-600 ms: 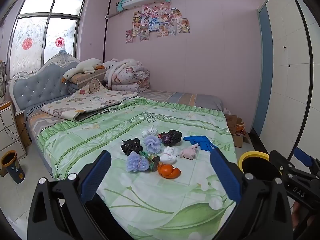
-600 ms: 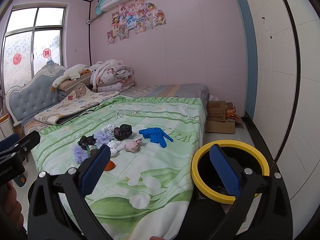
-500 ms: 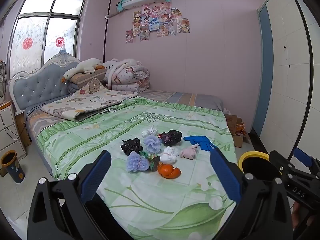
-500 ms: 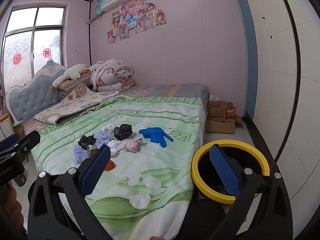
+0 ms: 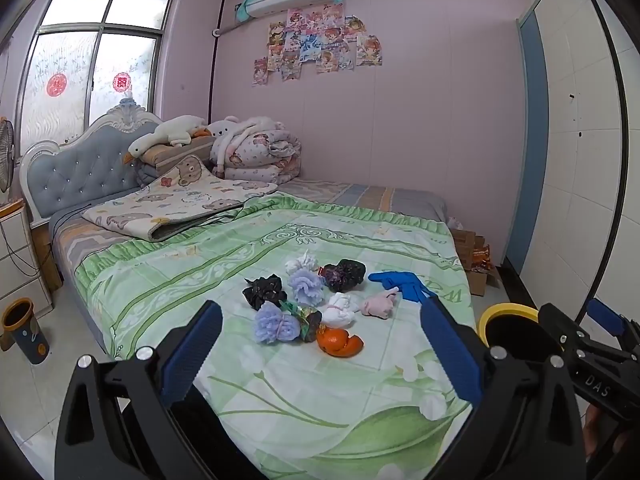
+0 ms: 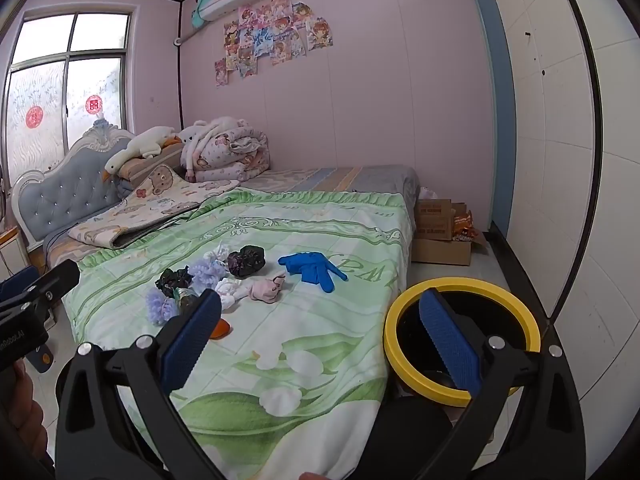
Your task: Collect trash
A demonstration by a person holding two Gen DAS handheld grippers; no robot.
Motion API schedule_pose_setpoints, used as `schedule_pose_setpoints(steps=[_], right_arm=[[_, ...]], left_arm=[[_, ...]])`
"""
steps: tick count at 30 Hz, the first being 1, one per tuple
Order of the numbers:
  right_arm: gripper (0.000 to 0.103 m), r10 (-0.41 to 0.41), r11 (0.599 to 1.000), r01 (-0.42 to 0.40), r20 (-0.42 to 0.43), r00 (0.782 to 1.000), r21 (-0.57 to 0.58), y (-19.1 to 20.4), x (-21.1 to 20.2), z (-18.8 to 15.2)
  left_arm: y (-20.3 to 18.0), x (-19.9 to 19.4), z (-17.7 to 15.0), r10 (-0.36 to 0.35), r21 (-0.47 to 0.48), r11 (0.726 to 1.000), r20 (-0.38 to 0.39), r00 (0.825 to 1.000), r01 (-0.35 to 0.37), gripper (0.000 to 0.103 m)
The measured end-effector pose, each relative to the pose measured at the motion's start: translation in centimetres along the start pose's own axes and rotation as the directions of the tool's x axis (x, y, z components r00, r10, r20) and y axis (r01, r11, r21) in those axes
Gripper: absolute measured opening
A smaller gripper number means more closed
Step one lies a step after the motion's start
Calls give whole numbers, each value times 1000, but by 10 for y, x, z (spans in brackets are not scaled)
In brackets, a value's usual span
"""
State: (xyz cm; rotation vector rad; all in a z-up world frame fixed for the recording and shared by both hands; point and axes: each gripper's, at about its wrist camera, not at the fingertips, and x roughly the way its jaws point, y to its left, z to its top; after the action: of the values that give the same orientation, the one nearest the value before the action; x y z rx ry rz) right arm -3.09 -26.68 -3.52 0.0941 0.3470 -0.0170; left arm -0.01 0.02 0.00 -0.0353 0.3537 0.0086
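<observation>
White letters "DAS" are printed on the black body of the right gripper, seen at the lower right edge of the left wrist view. On the black body of the left gripper, at the left edge of the right wrist view, white lettering reads roughly "nRobot.AI"; its start is cut off. The green bedspread carries large pale letters near the blue glove, something like "CPM", hard to make out. Two round red stickers on the window bear a character too small to read. Print on the cardboard box and the wall posters is unreadable.
</observation>
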Motion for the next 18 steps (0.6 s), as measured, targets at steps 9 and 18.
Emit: schedule_pose_setpoints(steps=[9, 18], right_arm=[[95, -1, 1000, 1, -1, 1000, 0, 0, 0, 0], [95, 0, 1000, 0, -3, 1000, 3, -1, 0, 0]], left_arm=[[2, -1, -2, -5, 1, 1000, -2, 1000, 5, 96], [1, 0, -5, -6, -1, 1000, -2, 1000, 6, 96]])
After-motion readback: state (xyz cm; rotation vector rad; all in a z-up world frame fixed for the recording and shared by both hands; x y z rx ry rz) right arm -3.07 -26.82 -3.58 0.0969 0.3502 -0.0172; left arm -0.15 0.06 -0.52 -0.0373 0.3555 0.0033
